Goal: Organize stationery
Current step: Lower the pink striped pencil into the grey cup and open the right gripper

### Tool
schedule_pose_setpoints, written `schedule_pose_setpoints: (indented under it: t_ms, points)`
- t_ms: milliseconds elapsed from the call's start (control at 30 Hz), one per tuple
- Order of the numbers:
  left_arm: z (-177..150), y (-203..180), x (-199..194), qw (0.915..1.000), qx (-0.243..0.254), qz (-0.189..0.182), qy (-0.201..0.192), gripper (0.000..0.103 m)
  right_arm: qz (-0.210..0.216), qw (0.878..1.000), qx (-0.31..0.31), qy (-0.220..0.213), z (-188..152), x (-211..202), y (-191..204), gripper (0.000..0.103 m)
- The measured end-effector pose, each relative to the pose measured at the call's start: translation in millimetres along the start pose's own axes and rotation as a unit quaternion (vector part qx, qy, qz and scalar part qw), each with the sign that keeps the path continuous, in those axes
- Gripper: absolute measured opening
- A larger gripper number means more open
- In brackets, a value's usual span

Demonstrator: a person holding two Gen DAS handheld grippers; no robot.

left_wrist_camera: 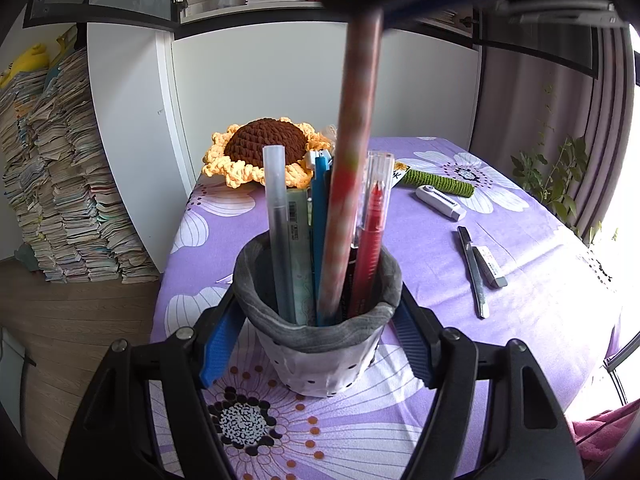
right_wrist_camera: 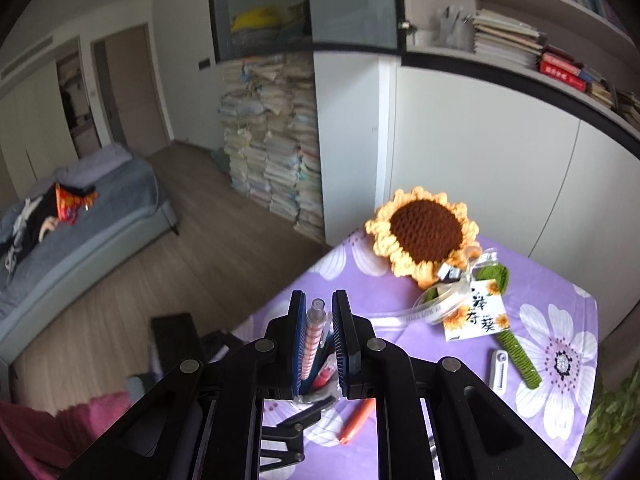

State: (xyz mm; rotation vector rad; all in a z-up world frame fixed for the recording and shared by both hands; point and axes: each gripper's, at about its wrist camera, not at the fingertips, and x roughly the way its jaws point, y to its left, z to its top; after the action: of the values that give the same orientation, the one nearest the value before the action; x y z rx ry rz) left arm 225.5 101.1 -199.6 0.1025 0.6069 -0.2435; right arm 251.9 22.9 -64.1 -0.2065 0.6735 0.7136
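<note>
My left gripper (left_wrist_camera: 318, 312) is shut on a grey fabric pen cup (left_wrist_camera: 320, 340) that stands on the purple floral tablecloth (left_wrist_camera: 540, 280). The cup holds several pens, among them a red one (left_wrist_camera: 370, 240) and a frosted grey one (left_wrist_camera: 278, 232). My right gripper (right_wrist_camera: 318, 308) is shut on a pink patterned pen (right_wrist_camera: 311, 340). It holds the pen upright from above, and the pen's lower end is inside the cup (left_wrist_camera: 344, 220). An orange pen (right_wrist_camera: 356, 420) lies on the cloth beside the cup.
On the cloth lie a white correction tape (left_wrist_camera: 440, 202), a grey utility knife (left_wrist_camera: 472, 272) and an eraser (left_wrist_camera: 490, 266). A crochet sunflower (left_wrist_camera: 260, 152) with a green stem and a tag lies at the back. A stack of books stands on the floor at the left (left_wrist_camera: 60, 180).
</note>
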Motion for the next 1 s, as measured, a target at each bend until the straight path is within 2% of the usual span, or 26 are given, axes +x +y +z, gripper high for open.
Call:
schedule_pose_setpoints:
  t_ms: [167, 367, 467, 567, 667, 733, 800, 1000]
  points:
    - [-0.5, -0.6, -0.3, 1.0, 0.003, 0.001, -0.001, 0.07, 0.005, 0.999, -0.005, 0.036, -13.5, 23.4, 2.8, 0.014]
    - [0.0, 0.3, -0.9, 1.0, 0.0, -0.001, -0.002, 0.07, 0.029, 0.998, 0.029, 0.053, -18.8, 29.9, -12.0, 0.014]
    - [0.0, 0.0, -0.8, 1.0, 0.0, -0.001, -0.002, 0.07, 0.041, 0.996, 0.054, 0.059, -22.0, 25.0, -22.8, 0.015]
    - [-0.1, -0.2, -0.4, 1.0, 0.0, -0.002, -0.003, 0.07, 0.038, 0.995, 0.082, 0.046, -25.0, 10.0, -38.5, 0.015]
    - [-0.4, -0.1, -0.4, 1.0, -0.001, -0.002, -0.004, 0.07, 0.023, 0.992, 0.115, 0.036, -30.4, -3.8, -61.3, 0.024]
    - [-0.4, -0.3, -0.3, 1.0, -0.001, -0.002, -0.004, 0.07, -0.007, 0.989, 0.141, 0.041, -37.9, -8.6, -80.2, 0.038]
    - [-0.5, -0.4, -0.2, 1.0, -0.001, -0.002, -0.004, 0.07, -0.042, 0.98, 0.18, 0.067, -49.6, -4.2, -102.8, 0.041]
    - [-0.3, -0.4, -0.1, 1.0, -0.001, -0.001, -0.003, 0.07, -0.114, 0.937, 0.279, 0.177, -103.5, 41.2, -170.6, 0.041]
